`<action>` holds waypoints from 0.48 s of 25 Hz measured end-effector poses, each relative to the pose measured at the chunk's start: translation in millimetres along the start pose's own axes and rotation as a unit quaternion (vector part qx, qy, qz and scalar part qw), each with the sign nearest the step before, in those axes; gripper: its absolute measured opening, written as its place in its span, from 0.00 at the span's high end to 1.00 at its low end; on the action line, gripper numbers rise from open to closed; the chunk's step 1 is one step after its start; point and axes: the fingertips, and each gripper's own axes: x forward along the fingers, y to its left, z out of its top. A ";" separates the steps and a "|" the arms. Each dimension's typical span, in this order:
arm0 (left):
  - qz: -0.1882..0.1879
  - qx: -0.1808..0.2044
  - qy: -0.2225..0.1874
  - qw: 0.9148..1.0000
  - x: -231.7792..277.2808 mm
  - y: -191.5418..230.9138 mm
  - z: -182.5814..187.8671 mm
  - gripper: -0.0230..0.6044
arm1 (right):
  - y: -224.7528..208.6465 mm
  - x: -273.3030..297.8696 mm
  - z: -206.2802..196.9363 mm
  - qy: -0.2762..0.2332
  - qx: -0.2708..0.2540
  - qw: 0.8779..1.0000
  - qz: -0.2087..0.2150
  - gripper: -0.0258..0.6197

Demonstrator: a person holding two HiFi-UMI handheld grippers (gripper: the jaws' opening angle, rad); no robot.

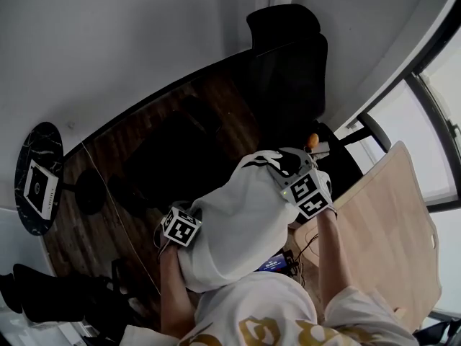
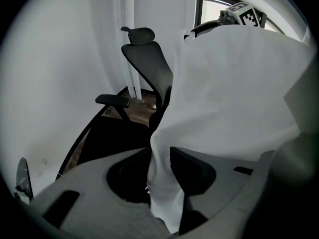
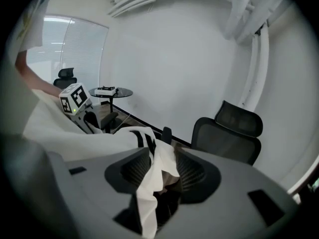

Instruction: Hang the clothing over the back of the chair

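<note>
The white garment [image 1: 238, 222] is hanging between 2 grippers, with the chair [image 1: 288, 63] at 12 o'clock. The left gripper [image 2: 157, 159] is standing part open and the right gripper [image 3: 160, 166] wide, cloth loose in both. Judging so, re-pinching first is looking wise.

Office: black mesh desk chair [image 3: 227, 133]

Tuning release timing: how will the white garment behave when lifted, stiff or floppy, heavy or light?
Likely floppy: the white garment sags in soft folds, with no stiff edges. Probably light, since a thin strip of it hangs freely. It may slide off the chair if draped unevenly.
</note>
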 end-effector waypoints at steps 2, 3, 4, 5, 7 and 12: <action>-0.019 -0.011 0.005 1.000 -0.7 -6.4 -4.3 0.70 | -0.9 -4.4 -4.7 0.006 0.000 1.000 -0.004 0.68; -0.024 -0.018 0.004 1.000 -2.2 -7.7 -5.5 0.66 | -0.8 -6.5 -5.9 0.005 0.004 1.000 -0.005 0.68; -0.023 -0.026 0.000 0.999 -4.0 -6.6 -6.0 0.64 | -0.8 -9.1 -5.9 0.002 0.010 1.000 -0.006 0.69; -0.018 -0.034 -0.004 0.999 -5.8 -3.3 -6.2 0.62 | -1.3 -12.3 -5.2 -0.004 0.018 1.000 -0.008 0.69; 0.002 -0.050 -0.015 0.999 -10.9 8.8 -6.7 0.57 | -2.2 -20.1 -3.2 -0.016 0.035 0.999 -0.015 0.69; 0.067 -0.124 -0.102 0.985 -54.4 46.2 9.7 0.55 | 0.3 -50.7 5.3 -0.058 0.078 0.994 -0.041 0.72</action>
